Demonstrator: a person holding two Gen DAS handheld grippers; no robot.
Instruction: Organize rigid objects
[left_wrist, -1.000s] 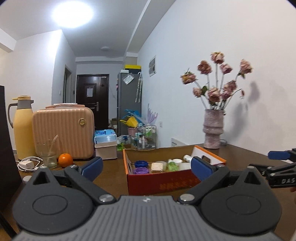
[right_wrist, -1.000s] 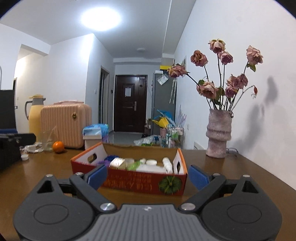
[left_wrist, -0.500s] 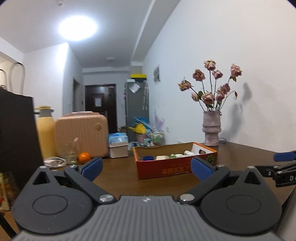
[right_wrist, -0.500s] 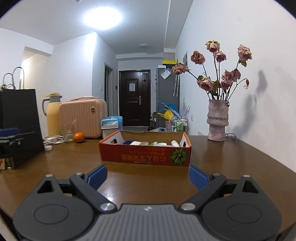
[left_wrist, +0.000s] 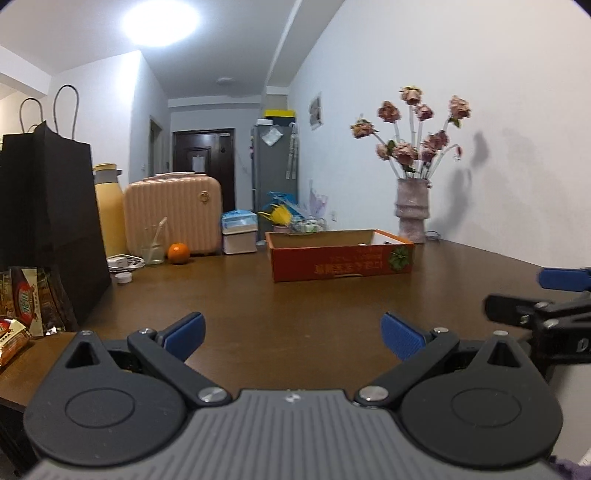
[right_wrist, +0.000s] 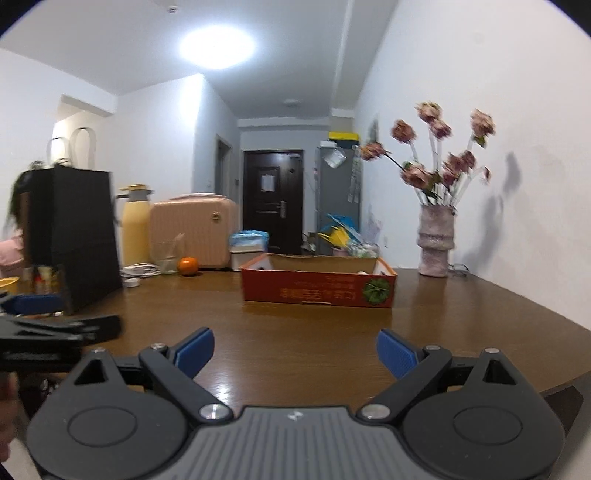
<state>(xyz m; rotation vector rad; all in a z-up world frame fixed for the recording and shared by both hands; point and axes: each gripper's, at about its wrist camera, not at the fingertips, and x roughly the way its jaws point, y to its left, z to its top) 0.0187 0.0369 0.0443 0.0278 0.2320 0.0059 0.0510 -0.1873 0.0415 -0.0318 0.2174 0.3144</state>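
Observation:
An orange cardboard box (left_wrist: 341, 256) stands on the brown table (left_wrist: 280, 310), far ahead of both grippers; it also shows in the right wrist view (right_wrist: 317, 286). Its contents are hidden behind its near wall. My left gripper (left_wrist: 291, 334) is open and empty, low over the table's near edge. My right gripper (right_wrist: 294, 350) is open and empty, also near the front edge. The right gripper shows at the right edge of the left wrist view (left_wrist: 546, 299). The left gripper shows at the left edge of the right wrist view (right_wrist: 44, 321).
A black paper bag (left_wrist: 48, 221) and snack packets (left_wrist: 22, 310) stand at the left. Behind are a yellow flask (left_wrist: 109, 206), a pink case (left_wrist: 173, 214), a glass (left_wrist: 153, 249), an orange (left_wrist: 178, 253) and a tissue box (left_wrist: 239, 232). A vase of roses (left_wrist: 412, 210) stands back right.
Both grippers have pulled back from the box toward the table's near edge and dropped lower. The box now looks smaller and its contents are out of sight. Both stay open.

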